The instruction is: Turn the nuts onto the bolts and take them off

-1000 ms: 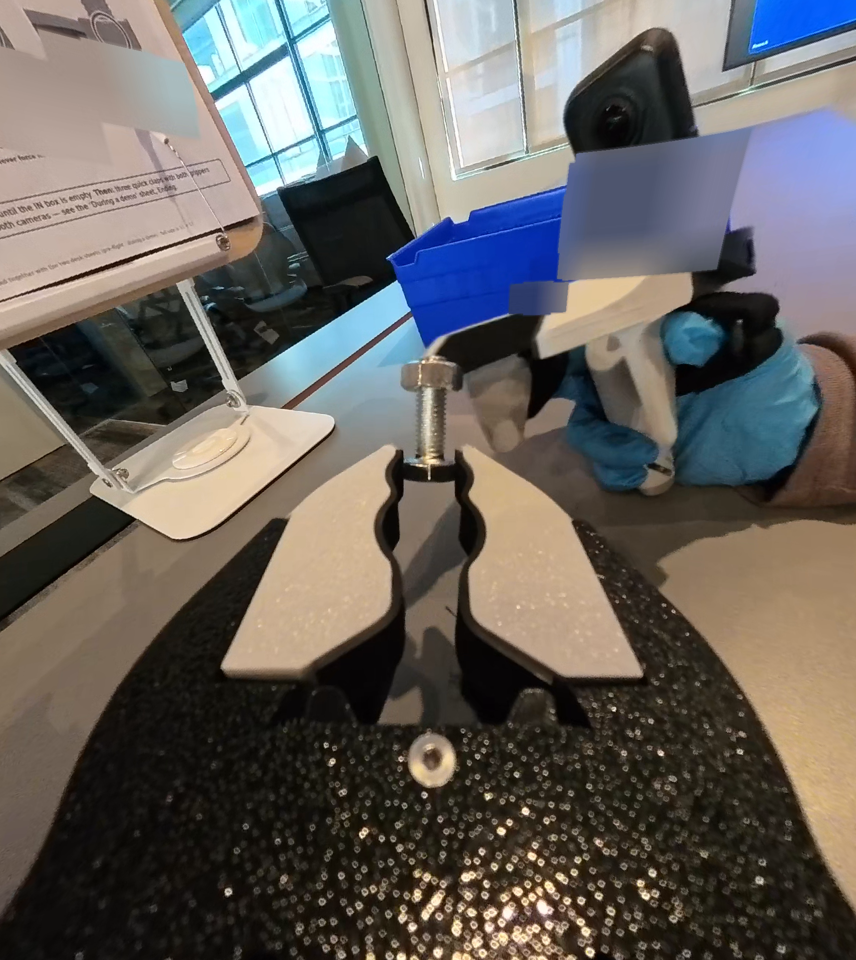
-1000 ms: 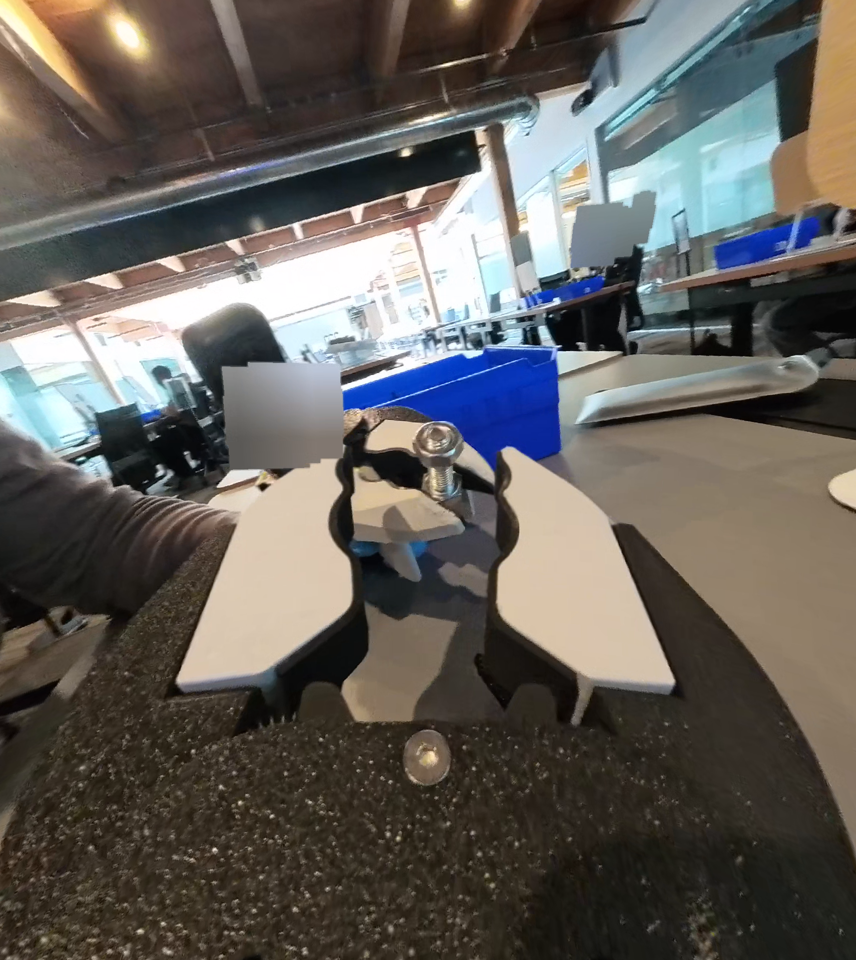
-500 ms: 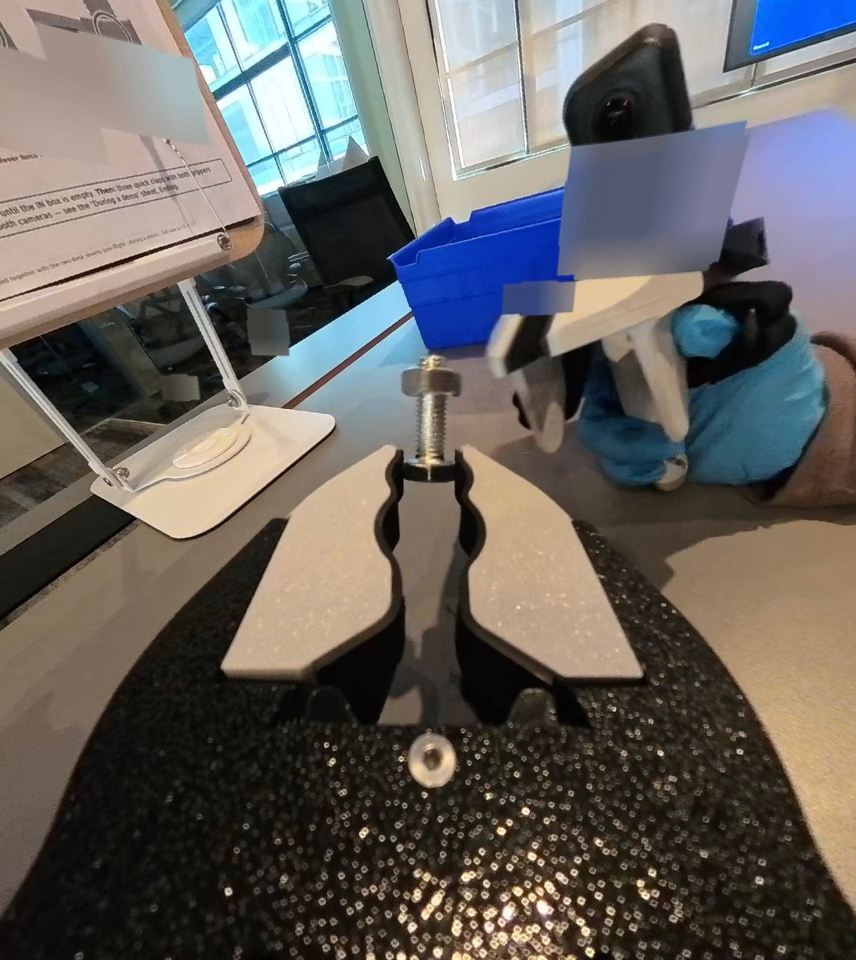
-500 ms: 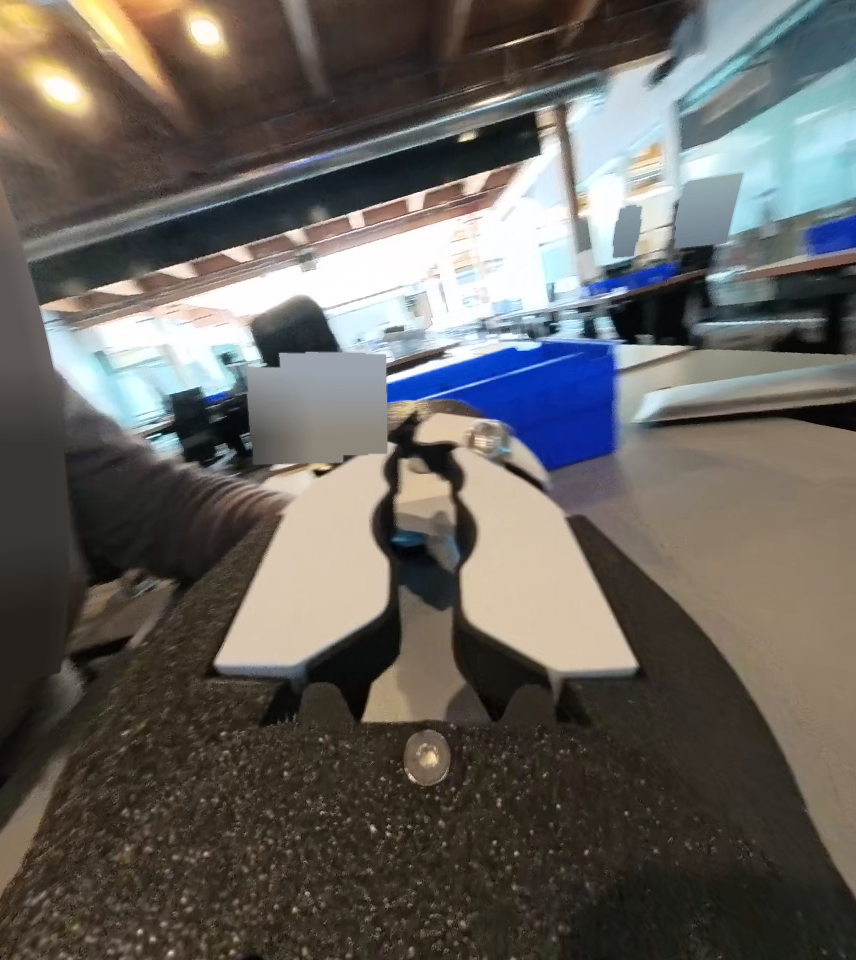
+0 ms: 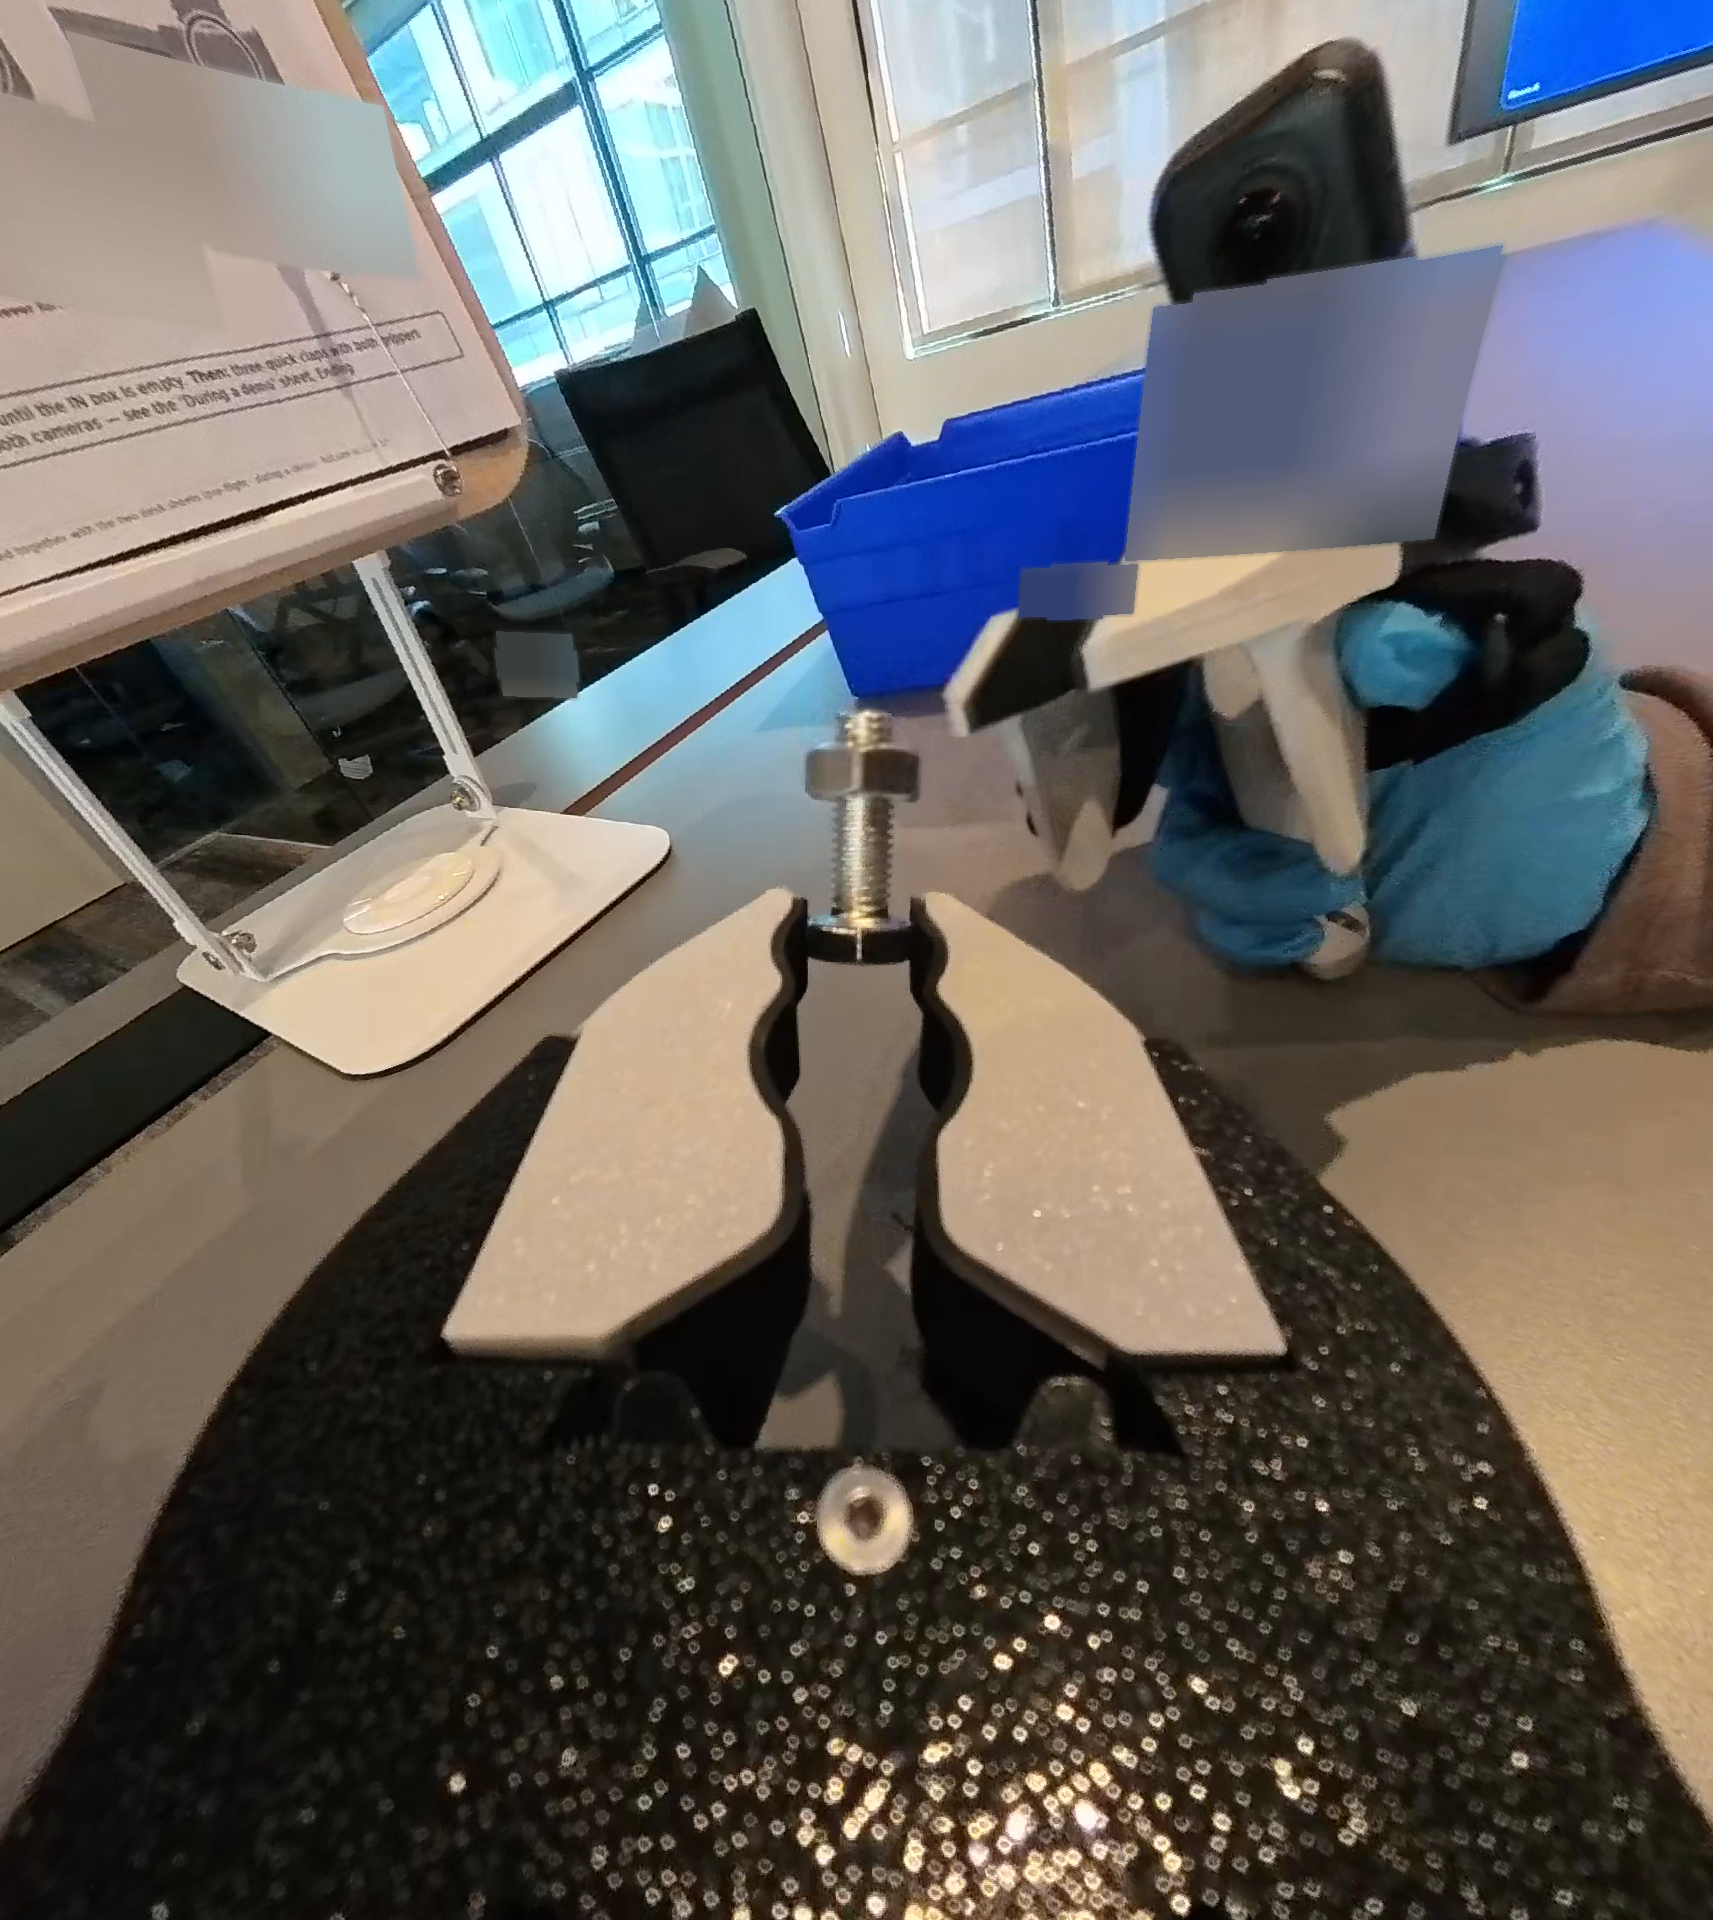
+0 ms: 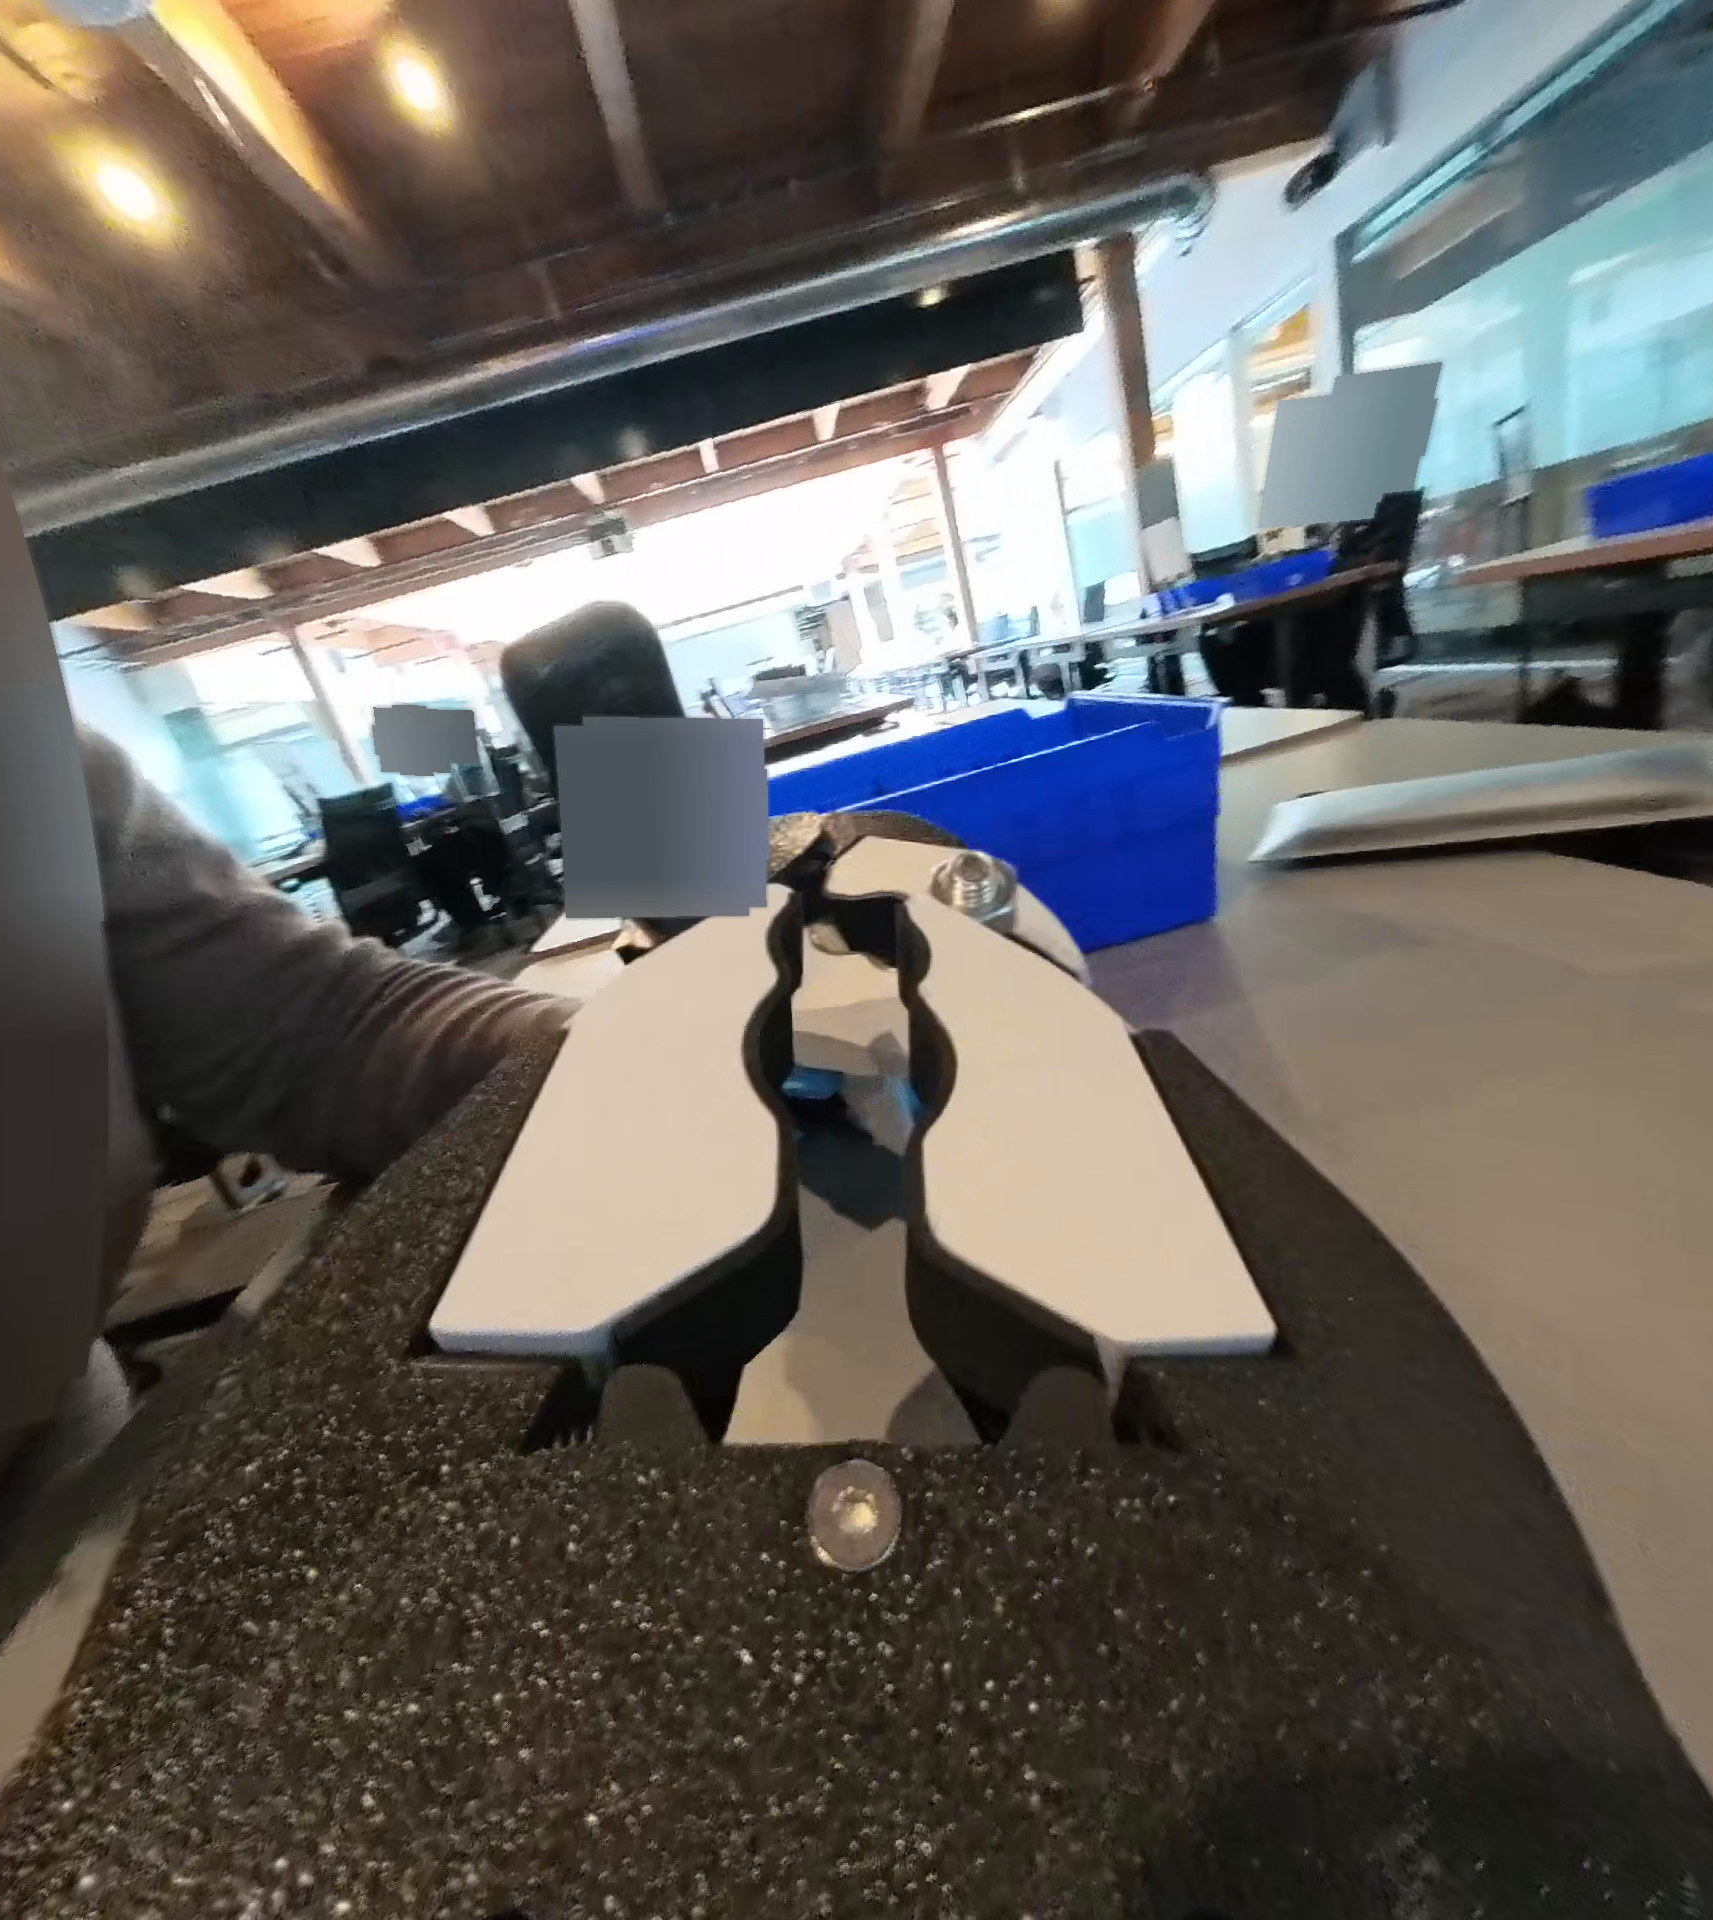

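Note:
A silver bolt (image 5: 862,852) stands upright on the grey table (image 5: 1454,1195), with a hex nut (image 5: 864,774) threaded near its top. My left gripper (image 5: 857,935) is shut on the bolt's head. My right gripper (image 5: 1023,784), held by a blue-gloved hand (image 5: 1496,831), is turned on its side just right of the nut and apart from it. In the right wrist view my right gripper (image 6: 850,925) has its jaws a narrow gap apart with nothing between them. There the bolt top and nut (image 6: 974,894) show just beyond the right finger.
A blue bin (image 5: 945,561) stands behind the bolt and also shows in the right wrist view (image 6: 1039,810). A document stand with a white base (image 5: 416,914) is at the left. A flat silver plate (image 6: 1517,805) lies on the table at the far right. My right fingertips sit around 5 centimetres from my left ones.
My right gripper has pulled back from around the nut and narrowed its jaws. A little of the bolt's tip now shows above the nut. My left gripper and the bolt have not moved.

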`<state>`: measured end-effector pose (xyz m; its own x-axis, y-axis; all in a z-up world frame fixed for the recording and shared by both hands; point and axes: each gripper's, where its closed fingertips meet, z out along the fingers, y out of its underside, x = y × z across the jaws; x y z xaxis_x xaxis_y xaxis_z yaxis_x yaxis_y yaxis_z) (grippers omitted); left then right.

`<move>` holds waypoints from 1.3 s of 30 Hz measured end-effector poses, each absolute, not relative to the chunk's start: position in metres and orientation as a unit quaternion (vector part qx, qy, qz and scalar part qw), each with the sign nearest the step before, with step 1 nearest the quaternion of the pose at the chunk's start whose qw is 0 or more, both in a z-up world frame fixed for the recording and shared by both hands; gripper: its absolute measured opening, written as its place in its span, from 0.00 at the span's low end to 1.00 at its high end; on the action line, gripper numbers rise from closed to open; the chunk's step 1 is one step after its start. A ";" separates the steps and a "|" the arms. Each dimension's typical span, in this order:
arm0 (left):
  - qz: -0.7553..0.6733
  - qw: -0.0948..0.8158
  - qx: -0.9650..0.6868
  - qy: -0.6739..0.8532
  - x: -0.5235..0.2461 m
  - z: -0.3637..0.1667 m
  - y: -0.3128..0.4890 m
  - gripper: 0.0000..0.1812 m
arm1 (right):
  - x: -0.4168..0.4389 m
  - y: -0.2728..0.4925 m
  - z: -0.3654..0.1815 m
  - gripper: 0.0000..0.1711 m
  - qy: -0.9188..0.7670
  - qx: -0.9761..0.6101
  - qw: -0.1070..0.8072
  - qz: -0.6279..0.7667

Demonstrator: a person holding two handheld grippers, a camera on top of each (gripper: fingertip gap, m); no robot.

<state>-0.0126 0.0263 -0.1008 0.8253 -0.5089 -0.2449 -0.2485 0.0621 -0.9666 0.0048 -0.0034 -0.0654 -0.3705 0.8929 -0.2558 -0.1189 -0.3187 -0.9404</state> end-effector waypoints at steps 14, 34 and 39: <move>-0.093 0.672 -0.678 0.283 -0.012 -0.101 0.026 0.10 | -0.006 0.012 -0.071 0.28 -0.430 -0.457 0.393 0.672; -0.072 0.664 -0.678 0.308 -0.006 -0.107 0.025 0.10 | -0.011 0.009 -0.075 0.18 -0.459 -0.461 0.418 0.635; -0.067 0.663 -0.677 0.313 -0.005 -0.107 0.024 0.10 | -0.013 0.008 -0.077 0.16 -0.466 -0.464 0.414 0.629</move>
<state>-0.0047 0.0245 -0.1073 0.7956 -0.5124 -0.3232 -0.3335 0.0750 -0.9398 -0.0127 0.0076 -0.0769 -0.2261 0.9535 -0.1991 -0.0881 -0.2235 -0.9707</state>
